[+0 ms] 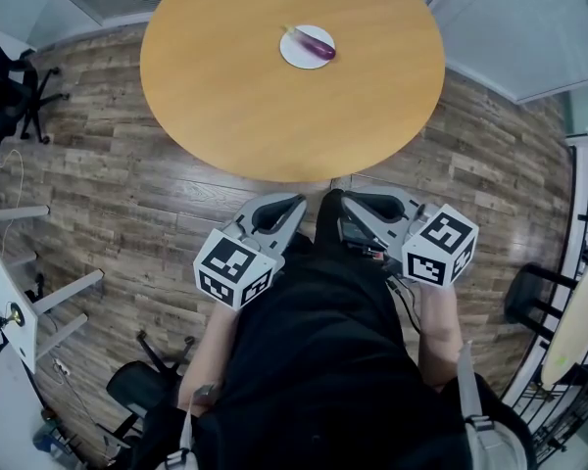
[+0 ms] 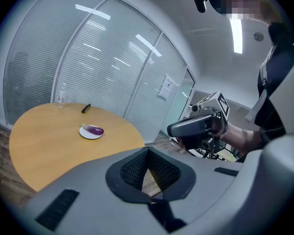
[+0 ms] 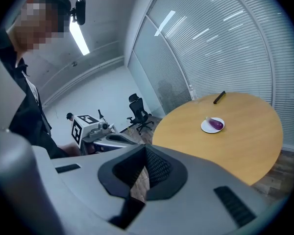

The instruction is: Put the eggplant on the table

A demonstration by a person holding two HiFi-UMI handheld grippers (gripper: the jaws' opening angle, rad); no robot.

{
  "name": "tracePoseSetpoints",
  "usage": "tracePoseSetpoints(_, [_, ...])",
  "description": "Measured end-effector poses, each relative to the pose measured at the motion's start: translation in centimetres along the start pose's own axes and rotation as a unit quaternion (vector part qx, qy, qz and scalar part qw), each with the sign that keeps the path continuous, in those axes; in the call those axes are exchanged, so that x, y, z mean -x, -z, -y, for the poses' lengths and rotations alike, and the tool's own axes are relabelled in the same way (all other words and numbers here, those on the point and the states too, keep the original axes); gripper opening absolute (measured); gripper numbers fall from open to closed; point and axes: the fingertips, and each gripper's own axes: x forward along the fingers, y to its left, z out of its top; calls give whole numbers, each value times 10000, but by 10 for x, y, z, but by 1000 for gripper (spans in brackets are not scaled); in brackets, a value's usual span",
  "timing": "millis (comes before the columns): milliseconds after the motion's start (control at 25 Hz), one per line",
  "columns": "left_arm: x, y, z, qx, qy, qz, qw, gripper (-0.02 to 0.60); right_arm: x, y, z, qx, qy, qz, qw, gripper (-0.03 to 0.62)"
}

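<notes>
The purple eggplant (image 1: pixel 318 47) lies on a small white plate (image 1: pixel 296 55) at the far side of the round wooden table (image 1: pixel 245 106). It also shows in the left gripper view as the eggplant (image 2: pixel 94 129) and in the right gripper view as the eggplant (image 3: pixel 216 123), far ahead of the jaws. My left gripper (image 1: pixel 282 211) and right gripper (image 1: pixel 365 208) hang side by side close to my body, short of the table's near edge. Both are shut with nothing in them. The left gripper (image 2: pixel 148 179) and right gripper (image 3: pixel 143 176) each show their jaws closed together.
A black pen (image 2: pixel 85 108) and a clear bottle (image 2: pixel 62 94) sit at the table's far edge. Black office chairs stand at the left (image 1: pixel 15 76) and behind me (image 1: pixel 142 388). A white desk (image 1: pixel 0 311) runs along the left, a rack (image 1: pixel 578 311) along the right. Glass walls with blinds stand beyond the table.
</notes>
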Motion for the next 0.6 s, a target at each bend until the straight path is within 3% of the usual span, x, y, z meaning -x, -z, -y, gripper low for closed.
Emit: tracePoseSetpoints(600, [0,1,-4,19,52,-20,10000,11,-2,5,-3,-104,-62,-25,9999,17])
